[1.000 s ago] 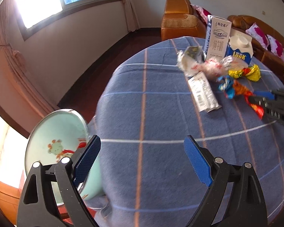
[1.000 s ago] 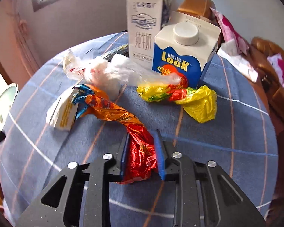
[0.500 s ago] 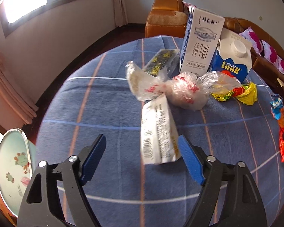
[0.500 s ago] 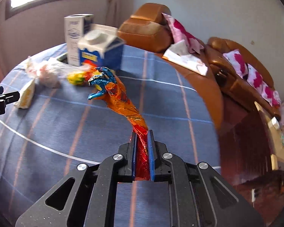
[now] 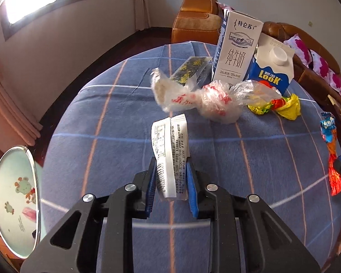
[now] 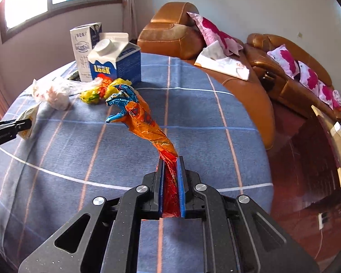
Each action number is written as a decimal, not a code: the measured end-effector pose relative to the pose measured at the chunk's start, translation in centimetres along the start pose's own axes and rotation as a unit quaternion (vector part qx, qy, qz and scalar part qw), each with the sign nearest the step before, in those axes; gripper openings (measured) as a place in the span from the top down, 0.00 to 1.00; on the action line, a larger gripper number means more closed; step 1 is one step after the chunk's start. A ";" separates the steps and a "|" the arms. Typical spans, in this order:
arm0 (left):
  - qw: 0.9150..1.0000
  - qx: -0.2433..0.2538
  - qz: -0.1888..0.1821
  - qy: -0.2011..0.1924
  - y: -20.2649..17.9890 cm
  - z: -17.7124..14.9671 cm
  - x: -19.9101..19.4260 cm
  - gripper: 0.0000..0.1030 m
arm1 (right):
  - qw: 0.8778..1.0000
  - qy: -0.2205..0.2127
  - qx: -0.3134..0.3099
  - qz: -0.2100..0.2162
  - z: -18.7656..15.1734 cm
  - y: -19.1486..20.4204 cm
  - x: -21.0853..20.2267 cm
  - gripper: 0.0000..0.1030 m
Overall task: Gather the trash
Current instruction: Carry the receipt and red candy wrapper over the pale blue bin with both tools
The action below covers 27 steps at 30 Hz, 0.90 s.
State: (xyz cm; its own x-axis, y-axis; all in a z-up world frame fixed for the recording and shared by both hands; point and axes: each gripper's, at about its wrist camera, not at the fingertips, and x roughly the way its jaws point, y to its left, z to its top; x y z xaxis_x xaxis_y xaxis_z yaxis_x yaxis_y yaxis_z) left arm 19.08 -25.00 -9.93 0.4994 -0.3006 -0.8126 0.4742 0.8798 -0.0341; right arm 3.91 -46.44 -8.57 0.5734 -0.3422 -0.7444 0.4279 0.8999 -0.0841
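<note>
Trash is sitting in both claws at this moment, so the coming move turns on where the bin lies from each load. The left gripper (image 5: 171, 182) is pinching the near end of a white printed wrapper (image 5: 170, 141), whose long axis is running straight away from the blue pads toward the middle of the table (image 5: 102, 122); whether its far end is resting on the blue checked cloth or hanging just above it cannot be told. The right gripper (image 6: 170, 182) is clamping the red tail of a twisted orange and blue foil wrapper (image 6: 138, 116), which is standing up and leaning away to the left, clear of the cloth. A round bin (image 5: 13, 202) with a pale cartoon-printed inside is showing off the table's left edge, low and to the left of the left claw, so that hand looks the nearer one and would need to swing left and outward past the rim before letting go. The right hand is being held over the cloth on the sofa side, well apart from the bin. Still waiting on the far half of the table are a crumpled clear bag (image 5: 206, 100), a yellow wrapper (image 5: 282, 105), a dark sachet (image 5: 188, 70), a tall milk carton (image 5: 236, 47) and a blue Look carton (image 5: 270, 70).
</note>
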 end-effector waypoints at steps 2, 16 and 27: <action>1.000 0.004 0.002 0.003 0.6 -0.9 -1.1 0.77 | 1.000 -0.003 0.000 -0.001 -0.3 0.4 -0.6 0.89; 0.999 0.011 0.046 -0.023 6.5 -5.4 -7.7 0.76 | 0.999 -0.018 -0.038 0.019 -1.4 6.6 -4.9 0.90; 0.996 -0.017 0.076 -0.038 11.6 -7.8 -10.6 0.76 | 0.996 -0.021 -0.076 0.037 -1.9 11.8 -6.6 0.90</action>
State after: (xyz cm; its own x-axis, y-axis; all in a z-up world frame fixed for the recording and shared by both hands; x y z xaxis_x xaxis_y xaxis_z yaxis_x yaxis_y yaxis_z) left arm 13.61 -8.75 -6.26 0.6176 -0.1900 -0.7632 0.3658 0.9284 0.0649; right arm 3.86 -33.02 -5.91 0.6292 -0.2823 -0.7242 0.2747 0.9524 -0.1325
